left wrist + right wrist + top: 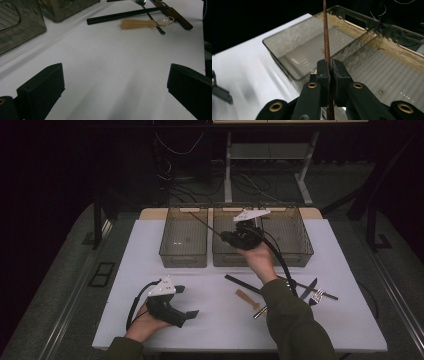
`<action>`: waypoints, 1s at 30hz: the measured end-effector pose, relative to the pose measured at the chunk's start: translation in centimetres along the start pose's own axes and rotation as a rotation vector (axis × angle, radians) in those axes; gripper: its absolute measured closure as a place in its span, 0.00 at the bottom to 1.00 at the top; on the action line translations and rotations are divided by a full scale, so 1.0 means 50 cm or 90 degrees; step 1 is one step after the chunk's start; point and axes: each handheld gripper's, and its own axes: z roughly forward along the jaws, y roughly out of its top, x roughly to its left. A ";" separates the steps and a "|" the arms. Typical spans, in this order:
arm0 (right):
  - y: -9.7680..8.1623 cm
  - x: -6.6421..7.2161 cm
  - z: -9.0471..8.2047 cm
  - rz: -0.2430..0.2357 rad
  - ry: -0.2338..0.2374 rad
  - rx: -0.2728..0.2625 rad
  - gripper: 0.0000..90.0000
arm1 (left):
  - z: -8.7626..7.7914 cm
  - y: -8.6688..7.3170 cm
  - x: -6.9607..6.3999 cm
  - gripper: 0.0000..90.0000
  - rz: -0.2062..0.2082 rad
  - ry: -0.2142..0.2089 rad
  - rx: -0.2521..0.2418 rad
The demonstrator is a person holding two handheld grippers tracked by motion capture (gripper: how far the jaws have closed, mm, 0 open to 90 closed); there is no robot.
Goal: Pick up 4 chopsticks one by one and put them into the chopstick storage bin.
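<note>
Right hand-held gripper (pixel 239 236) raised, jaws clamped; left hand-held gripper (pixel 186 312) resting low, jaws wide apart.

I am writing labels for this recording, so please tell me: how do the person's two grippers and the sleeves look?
Both grippers are black. The left gripper and the right gripper each carry a pale three-cornered plate on top, and a black cable trails from each. In the right gripper view the jaws' arms show brass-coloured rivets. The left gripper's fingers are blocky and matt. The sleeves are dark olive green.

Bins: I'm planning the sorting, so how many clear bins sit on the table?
3: left bin, middle bin, right bin, side by side along the table's far edge.
</note>
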 end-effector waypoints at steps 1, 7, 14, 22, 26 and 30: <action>0.005 0.002 0.005 -0.002 -0.003 0.002 0.95 | 0.000 0.000 0.000 0.01 0.001 0.001 0.000; 0.029 0.013 0.044 0.005 -0.002 -0.005 0.95 | 0.001 0.000 0.000 0.01 0.003 0.002 -0.001; 0.052 0.025 0.095 0.015 0.000 -0.006 0.95 | -0.001 0.001 0.002 0.01 0.004 -0.001 -0.002; 0.073 0.042 0.153 0.023 0.000 -0.005 0.95 | -0.001 0.002 0.001 0.01 0.000 -0.004 -0.005; 0.084 0.052 0.182 0.032 0.000 -0.009 0.95 | -0.002 0.002 0.001 0.01 0.001 -0.006 -0.006; 0.095 0.064 0.212 0.030 -0.004 -0.001 0.95 | -0.003 0.002 0.001 0.01 0.001 -0.007 -0.007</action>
